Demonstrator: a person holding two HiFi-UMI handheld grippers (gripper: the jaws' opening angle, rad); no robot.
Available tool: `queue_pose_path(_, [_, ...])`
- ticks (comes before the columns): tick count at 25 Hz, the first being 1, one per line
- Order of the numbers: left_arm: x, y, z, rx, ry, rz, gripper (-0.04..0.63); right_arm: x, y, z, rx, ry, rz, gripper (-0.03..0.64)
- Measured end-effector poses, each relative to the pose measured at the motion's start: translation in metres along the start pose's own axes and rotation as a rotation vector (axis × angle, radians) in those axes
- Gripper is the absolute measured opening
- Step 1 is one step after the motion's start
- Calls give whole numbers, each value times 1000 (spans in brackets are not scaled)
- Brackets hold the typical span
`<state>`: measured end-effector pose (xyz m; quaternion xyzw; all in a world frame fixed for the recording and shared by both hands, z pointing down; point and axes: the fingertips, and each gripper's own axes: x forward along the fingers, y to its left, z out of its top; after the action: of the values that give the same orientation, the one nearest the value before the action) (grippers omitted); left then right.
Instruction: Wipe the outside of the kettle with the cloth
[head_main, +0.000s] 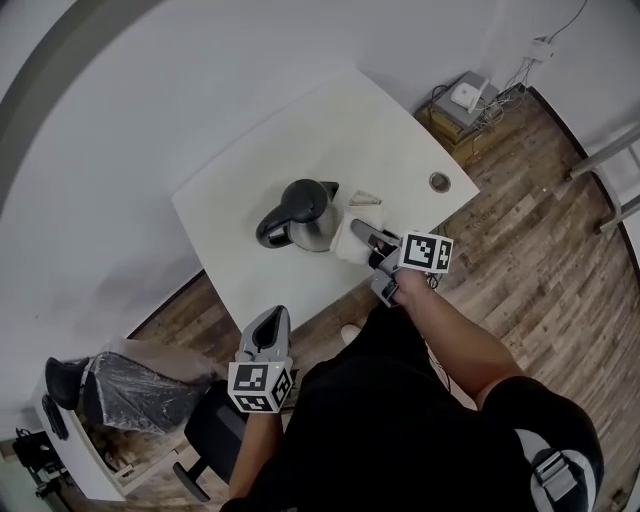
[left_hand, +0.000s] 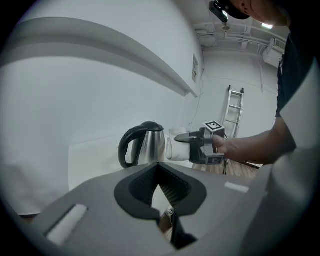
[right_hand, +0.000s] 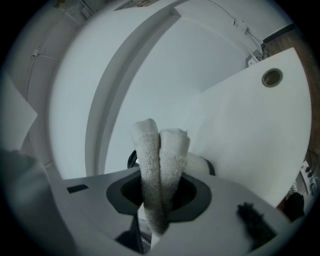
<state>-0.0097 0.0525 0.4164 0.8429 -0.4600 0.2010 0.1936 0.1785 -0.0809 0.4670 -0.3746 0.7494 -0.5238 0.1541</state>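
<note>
A white table (head_main: 330, 130) is seen from above, standing on a wooden floor (head_main: 520, 230). A steel kettle (head_main: 300, 215) with a black lid and handle stands upright near the table's middle, its handle turned away from the right gripper.

The right gripper (head_main: 365, 232) is held over the table, pointed at the kettle's side. Its jaws are clenched on a folded white cloth (head_main: 350, 242), which sticks out past the jaws in two thick folds (right_hand: 160, 160). From the left gripper view the cloth (left_hand: 178, 150) is seen pressed against, or just beside, the kettle's (left_hand: 149, 146) steel wall; true contact cannot be told.

The left gripper (head_main: 270, 322) is held low at the table's near edge, well apart from the kettle. Its jaws are closed together, with nothing between them.

A round hole (head_main: 439, 181) is set in the table's far right corner, and a small pale item (head_main: 365, 199) lies just beyond the kettle.
</note>
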Motion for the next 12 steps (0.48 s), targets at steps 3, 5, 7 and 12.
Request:
queue_pose_path(3, [2,-2,0,6,13,5,8,1,-26,-7,23,14,-39,98])
queue_pose_path(5, [2,-2,-1,6,21,14,8,2,-43,-12,35,28,-65,98])
queue_pose_path(7, [2,-4,-2,10,30,17,8,3,-55,-16,46,37,-83,98])
queue_pose_path(12, [3,-5,-7,8,54,26,8,4,-84,-22,43,54,-146,98])
